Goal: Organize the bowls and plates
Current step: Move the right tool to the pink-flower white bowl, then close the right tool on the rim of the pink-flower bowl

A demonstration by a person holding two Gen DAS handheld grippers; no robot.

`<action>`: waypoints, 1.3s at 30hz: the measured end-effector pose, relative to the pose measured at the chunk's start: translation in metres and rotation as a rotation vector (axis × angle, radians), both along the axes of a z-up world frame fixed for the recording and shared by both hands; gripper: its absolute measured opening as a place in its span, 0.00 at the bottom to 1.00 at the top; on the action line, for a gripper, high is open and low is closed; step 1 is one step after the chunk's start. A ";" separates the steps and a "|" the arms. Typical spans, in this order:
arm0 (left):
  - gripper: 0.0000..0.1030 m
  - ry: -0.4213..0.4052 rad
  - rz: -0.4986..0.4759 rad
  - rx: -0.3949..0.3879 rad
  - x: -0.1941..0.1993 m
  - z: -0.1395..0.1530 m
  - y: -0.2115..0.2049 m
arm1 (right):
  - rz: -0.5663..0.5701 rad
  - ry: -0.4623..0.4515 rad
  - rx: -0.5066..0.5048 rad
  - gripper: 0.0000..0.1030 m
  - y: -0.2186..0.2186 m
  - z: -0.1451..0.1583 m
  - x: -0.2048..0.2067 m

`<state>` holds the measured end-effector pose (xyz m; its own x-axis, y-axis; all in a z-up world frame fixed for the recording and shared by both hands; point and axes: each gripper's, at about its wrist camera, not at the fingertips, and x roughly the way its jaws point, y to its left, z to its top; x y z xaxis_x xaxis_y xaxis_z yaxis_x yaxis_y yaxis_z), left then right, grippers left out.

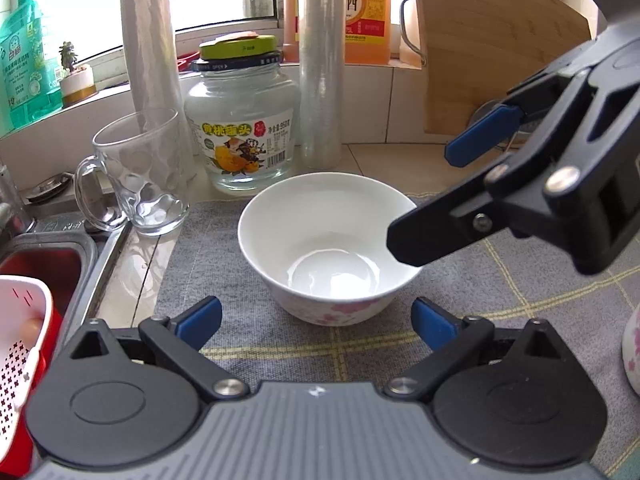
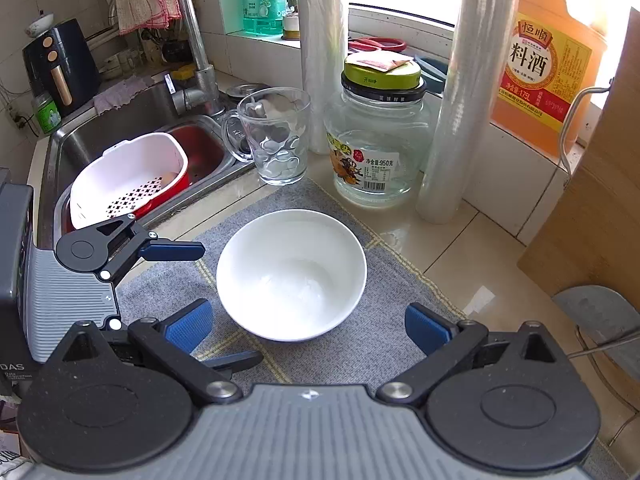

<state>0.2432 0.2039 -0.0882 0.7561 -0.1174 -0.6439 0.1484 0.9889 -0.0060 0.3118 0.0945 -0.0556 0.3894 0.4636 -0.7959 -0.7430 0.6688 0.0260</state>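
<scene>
A red basin [image 2: 188, 178] holding a white perforated colander [image 2: 124, 176] is seen in the sink [image 2: 80, 140], to the left of the bowl. One glass mug [image 2: 276, 136] is stood just behind and left of the bowl, at the mat's far corner. Behind the bowl, one lidded glass jar [image 2: 376, 140] with a fruit label is placed, and two upright rolls of clear film are counted, one behind the mug [image 2: 322, 52] and one to the right of the jar [image 2: 460, 120].

One white bowl [image 2: 292, 274] is set upright and empty on the grey checked mat [image 2: 384, 344] on the bench [image 2: 472, 264]. Its inside is plain and glossy; pink blossom prints are borne on its outer wall [image 1: 336, 314] in the left wrist view. The edge of a second piece with the same blossom print [image 1: 631, 350] is cut off at the right border of that view; whether it is a bowl cannot be told.

The left tool [image 1: 316, 318] is held released, its blue pads spread wide just in front of the bowl, not touching it. The right tool [image 2: 308, 326] is likewise released, its pads either side of the bowl's near edge, apart from it. In the left wrist view the right tool is seen with one finger over the bowl's right rim; contact cannot be judged.

A wooden board [image 2: 600, 216] is leaned to the right of the bowl.
</scene>
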 end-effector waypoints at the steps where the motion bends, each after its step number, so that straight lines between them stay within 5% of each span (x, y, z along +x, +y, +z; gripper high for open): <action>1: 0.97 0.002 -0.003 -0.004 0.002 -0.001 0.000 | 0.006 0.007 -0.003 1.00 0.003 -0.003 0.004; 20: 0.94 -0.073 -0.051 0.015 0.010 -0.005 -0.003 | 0.029 0.089 0.012 0.98 0.029 -0.033 0.048; 28: 0.86 -0.084 -0.080 0.009 0.009 -0.004 -0.003 | 0.037 0.113 0.020 0.84 0.035 -0.037 0.056; 39: 0.86 -0.083 -0.080 0.014 0.008 -0.004 -0.004 | 0.035 0.119 0.028 0.76 0.034 -0.037 0.058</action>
